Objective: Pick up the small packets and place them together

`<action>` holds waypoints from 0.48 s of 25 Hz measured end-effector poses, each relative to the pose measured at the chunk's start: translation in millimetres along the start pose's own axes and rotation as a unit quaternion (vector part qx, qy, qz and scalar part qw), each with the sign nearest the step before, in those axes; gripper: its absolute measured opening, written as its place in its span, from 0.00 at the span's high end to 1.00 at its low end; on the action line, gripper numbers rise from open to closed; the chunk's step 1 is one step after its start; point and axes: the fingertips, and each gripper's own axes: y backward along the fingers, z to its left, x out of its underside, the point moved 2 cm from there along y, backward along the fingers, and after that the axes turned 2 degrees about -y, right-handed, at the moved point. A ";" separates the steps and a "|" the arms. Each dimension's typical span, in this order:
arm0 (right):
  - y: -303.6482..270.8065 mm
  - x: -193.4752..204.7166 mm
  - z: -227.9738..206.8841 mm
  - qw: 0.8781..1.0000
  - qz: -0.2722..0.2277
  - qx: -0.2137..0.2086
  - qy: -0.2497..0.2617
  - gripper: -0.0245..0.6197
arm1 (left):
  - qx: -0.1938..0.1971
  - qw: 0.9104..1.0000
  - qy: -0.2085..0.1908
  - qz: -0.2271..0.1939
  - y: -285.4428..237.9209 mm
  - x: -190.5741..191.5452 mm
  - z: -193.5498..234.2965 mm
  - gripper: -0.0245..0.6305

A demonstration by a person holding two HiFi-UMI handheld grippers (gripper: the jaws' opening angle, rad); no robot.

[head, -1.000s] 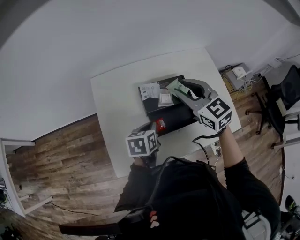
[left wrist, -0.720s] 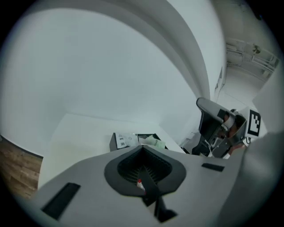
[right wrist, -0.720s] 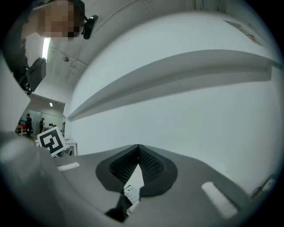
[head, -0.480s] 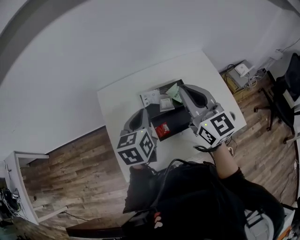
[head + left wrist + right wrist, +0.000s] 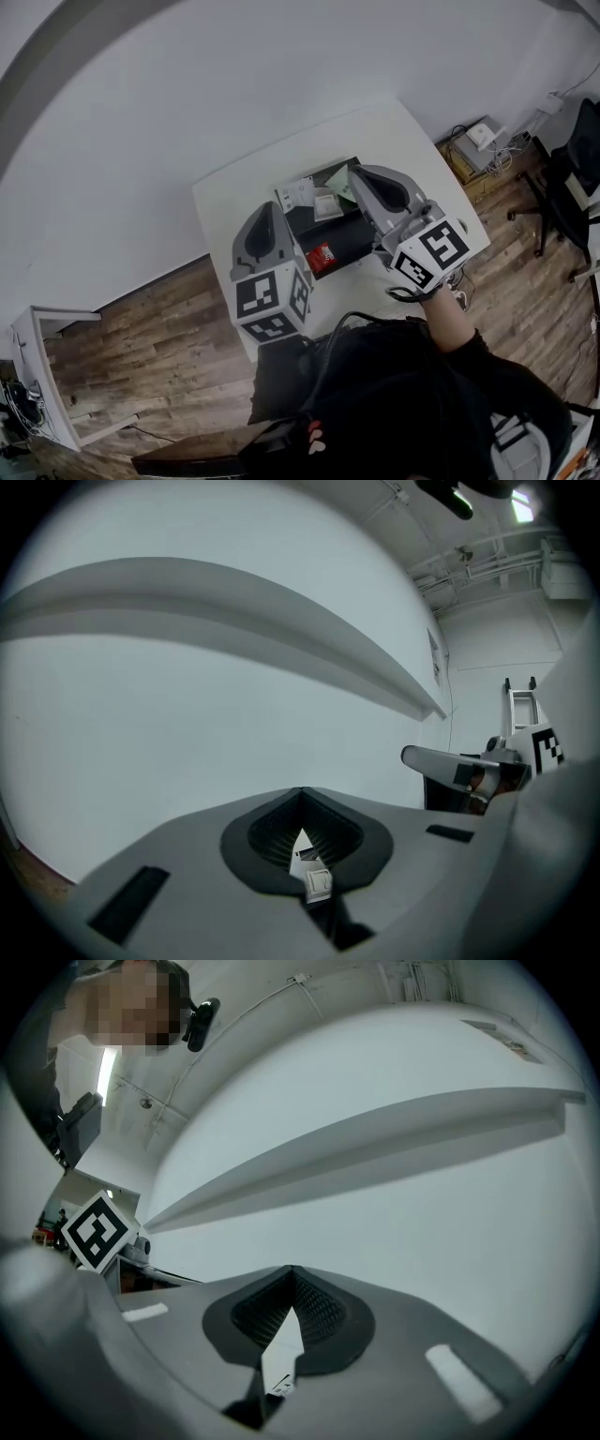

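Two grippers (image 5: 265, 214) (image 5: 357, 180), four small packets (image 5: 298, 192) (image 5: 327, 202) (image 5: 339, 180) (image 5: 322, 255), one black tray (image 5: 354, 239), one white table (image 5: 223, 217).

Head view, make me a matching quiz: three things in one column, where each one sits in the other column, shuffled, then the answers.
Things:
1. red packet
2. green packet
3. chair

Places:
A. on the floor, right of the table
B. at the near edge of the black tray
C. beside the tip of the right claw

Pairs: 1-B, 2-C, 3-A
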 end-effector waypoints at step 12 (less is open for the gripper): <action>-5.6 4.6 -3.6 1.000 0.020 -0.011 0.019 0.96 | 0.000 1.000 -0.004 0.001 -9.0 -0.6 -7.2 0.96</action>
